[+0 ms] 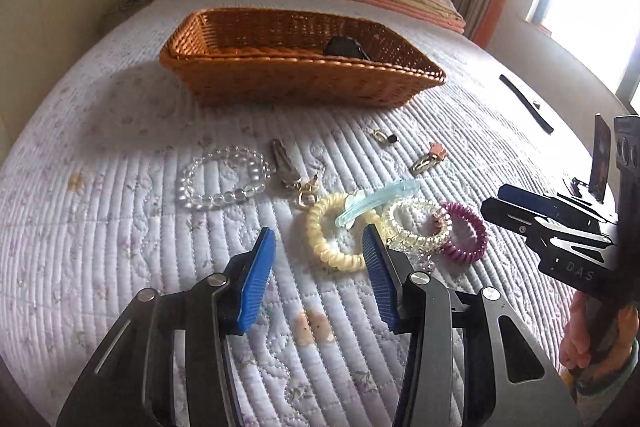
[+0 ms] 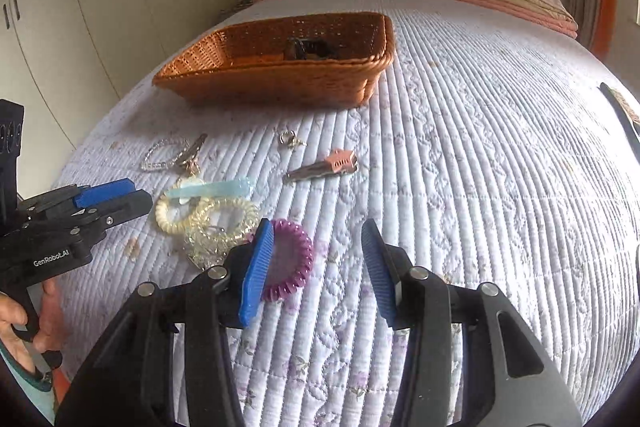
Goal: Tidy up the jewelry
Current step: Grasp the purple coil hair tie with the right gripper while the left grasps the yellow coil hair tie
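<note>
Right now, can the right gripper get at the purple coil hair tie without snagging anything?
Probably yes. The right gripper is open with nothing between its fingers, and the purple coil hair tie lies just beside its left finger. Only the clear coil tie touches it on the far side.

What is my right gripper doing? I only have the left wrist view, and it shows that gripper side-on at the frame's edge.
Observer: In the right wrist view the right gripper is open, with only quilt showing between its fingers.
Operator: Where is the purple hair tie relative to it?
Observer: The purple hair tie lies on the quilt, partly hidden behind the finger on the left of that view and outside the gap.
Operator: And the dark thing in the basket?
Observer: From that side the dark thing in the basket seems to show teeth, like a claw clip.
</note>
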Tool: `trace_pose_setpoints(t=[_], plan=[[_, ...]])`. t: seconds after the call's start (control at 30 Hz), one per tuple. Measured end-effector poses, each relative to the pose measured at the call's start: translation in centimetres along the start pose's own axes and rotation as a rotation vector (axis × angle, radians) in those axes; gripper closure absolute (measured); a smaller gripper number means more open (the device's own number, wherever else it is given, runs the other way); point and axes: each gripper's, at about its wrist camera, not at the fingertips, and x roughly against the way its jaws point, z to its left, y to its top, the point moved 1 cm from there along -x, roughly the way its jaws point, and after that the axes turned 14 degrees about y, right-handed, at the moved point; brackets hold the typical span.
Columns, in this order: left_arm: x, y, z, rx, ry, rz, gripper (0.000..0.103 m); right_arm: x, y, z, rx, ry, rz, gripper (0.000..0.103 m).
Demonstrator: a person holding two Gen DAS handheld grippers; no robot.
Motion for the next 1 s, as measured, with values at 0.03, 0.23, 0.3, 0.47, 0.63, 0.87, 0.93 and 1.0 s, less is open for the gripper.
trace_pose_setpoints(t=[0.03, 0.23, 0.3, 0.47, 0.63, 0.87, 0.93, 1.0], plan=[[-0.4, 0.0, 0.0, 0.001, 0.004, 0.006, 0.063, -0.3, -0.3, 0.0, 0.006, -0.008, 0.003, 0.066], [-2.0, 0.4, 0.0, 0.005, 0.042, 0.019, 0.064, -2.2, -0.8, 0.3, 0.025, -0.027, 0.038, 0.066], [-2.2, 0.4, -0.2, -0.013, 0.079, 0.019, 0.071, -2.6, -1.0, 0.5, 0.039, -0.047, 0.050, 0.066], [-1.8, 0.1, 0.8, -0.015, 0.104, 0.019, 0.093, -3.1, -1.1, 0.5, 0.037, -0.057, 0.047, 0.072], [-0.9, -0.7, 2.5, 0.016, 0.099, 0.020, 0.093, -3.2, -1.1, 0.2, 0.026, -0.060, 0.042, 0.074], [0.6, -2.0, 3.7, 0.007, 0.115, 0.012, 0.086, -3.9, -0.9, 1.1, 0.053, -0.087, 0.042, 0.080], [0.6, -2.4, 3.6, 0.002, 0.115, 0.012, 0.086, -4.0, -1.0, 1.5, 0.067, -0.089, 0.038, 0.088], [0.6, -2.6, 3.4, -0.010, 0.124, 0.003, 0.086, -3.9, -1.1, 1.6, 0.075, -0.098, 0.034, 0.091]])
